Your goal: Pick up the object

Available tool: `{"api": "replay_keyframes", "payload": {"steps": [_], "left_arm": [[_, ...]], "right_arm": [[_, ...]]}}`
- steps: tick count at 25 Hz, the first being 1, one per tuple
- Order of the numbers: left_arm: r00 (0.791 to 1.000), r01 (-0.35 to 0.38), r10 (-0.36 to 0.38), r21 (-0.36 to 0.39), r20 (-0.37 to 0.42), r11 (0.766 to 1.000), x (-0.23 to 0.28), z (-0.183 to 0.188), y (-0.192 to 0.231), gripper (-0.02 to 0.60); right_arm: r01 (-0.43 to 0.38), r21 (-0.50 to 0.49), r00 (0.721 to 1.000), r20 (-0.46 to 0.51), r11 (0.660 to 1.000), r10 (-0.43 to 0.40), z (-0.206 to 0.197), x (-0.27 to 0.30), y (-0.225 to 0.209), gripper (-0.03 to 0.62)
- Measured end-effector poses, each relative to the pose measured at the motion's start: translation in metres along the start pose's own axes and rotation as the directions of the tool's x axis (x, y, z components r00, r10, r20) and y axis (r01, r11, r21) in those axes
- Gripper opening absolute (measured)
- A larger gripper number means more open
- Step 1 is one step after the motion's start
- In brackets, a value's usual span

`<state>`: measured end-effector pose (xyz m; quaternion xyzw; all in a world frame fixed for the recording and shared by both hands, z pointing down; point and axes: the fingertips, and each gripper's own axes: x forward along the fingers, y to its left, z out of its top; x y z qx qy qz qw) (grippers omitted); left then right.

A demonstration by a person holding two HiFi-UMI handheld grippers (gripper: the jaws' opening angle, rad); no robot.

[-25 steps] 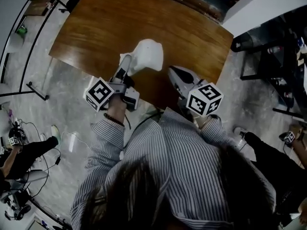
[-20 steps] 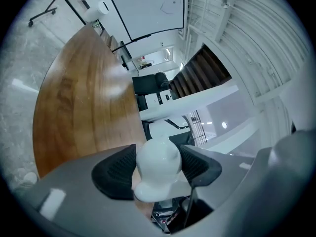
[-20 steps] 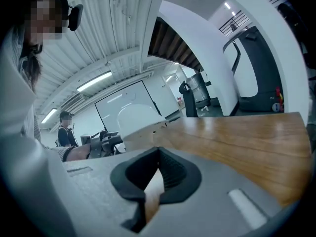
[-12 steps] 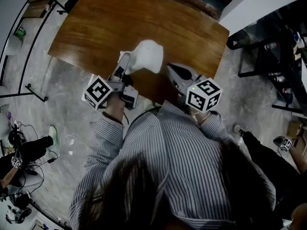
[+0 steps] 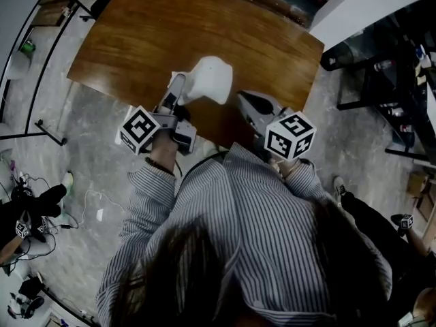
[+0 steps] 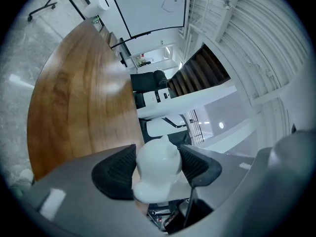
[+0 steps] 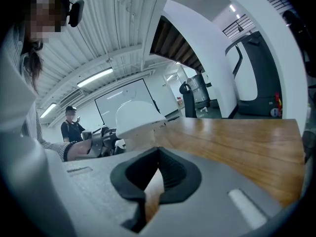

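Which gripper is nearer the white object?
Left. The left gripper has the white object clamped between its pads; the right gripper, shut and empty, sits beside the object, a little apart from it.

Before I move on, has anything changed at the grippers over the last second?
Nothing visibly moved at the work. The left gripper still holds the white object clamped between its pads over the near edge of the wooden table. The right gripper stays shut and empty beside it. Only a bystander on the floor at the left shifted a little.
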<state>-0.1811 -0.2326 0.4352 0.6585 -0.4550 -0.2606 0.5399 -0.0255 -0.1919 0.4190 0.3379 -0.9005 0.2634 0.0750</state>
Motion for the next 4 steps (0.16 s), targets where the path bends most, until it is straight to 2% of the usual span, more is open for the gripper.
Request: {"api": "replay_keyframes", "payload": {"steps": [4], "left_arm": [[1.000, -0.007, 0.007, 0.000, 0.001, 1.000, -0.0004, 0.0009, -0.0001, 0.276]], "right_arm": [[-0.009, -0.004, 1.000, -0.011, 1.000, 0.009, -0.0016, 0.0008, 0.0038, 0.002]]}}
